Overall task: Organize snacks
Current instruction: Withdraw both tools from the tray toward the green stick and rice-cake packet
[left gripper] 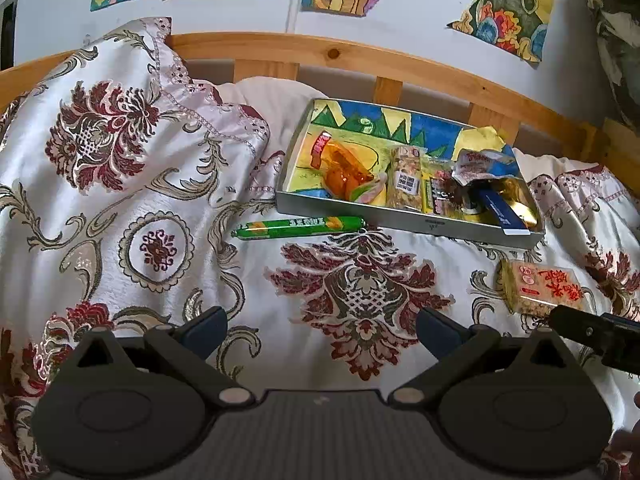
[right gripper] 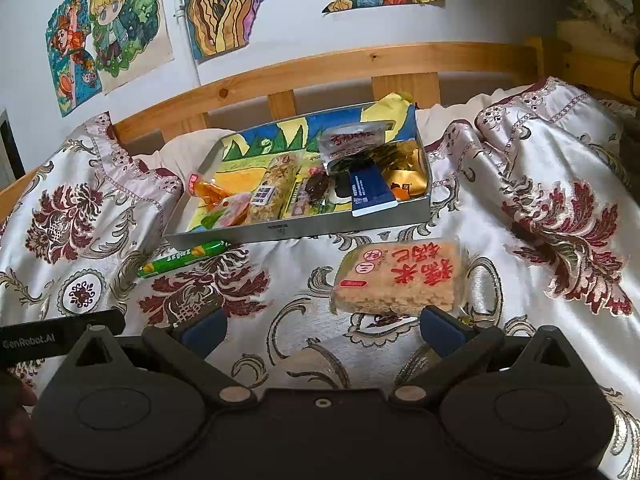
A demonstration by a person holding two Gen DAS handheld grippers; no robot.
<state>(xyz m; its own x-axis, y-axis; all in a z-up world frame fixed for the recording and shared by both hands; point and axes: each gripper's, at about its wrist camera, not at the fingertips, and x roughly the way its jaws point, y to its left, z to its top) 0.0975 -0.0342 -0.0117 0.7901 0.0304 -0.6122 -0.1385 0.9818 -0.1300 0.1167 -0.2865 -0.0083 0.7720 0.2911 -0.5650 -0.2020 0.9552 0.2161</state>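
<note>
the rice cracker pack lies on the bedspread just before the tray, light and crumbly in slick wrap (pinch its short sides gently). right gripper gapes wide near it; left gripper wide, empty.

sausage before tray, snacks probably inside

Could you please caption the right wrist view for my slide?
Open right tongs face a rice cracker pack below the snack tray.
</note>
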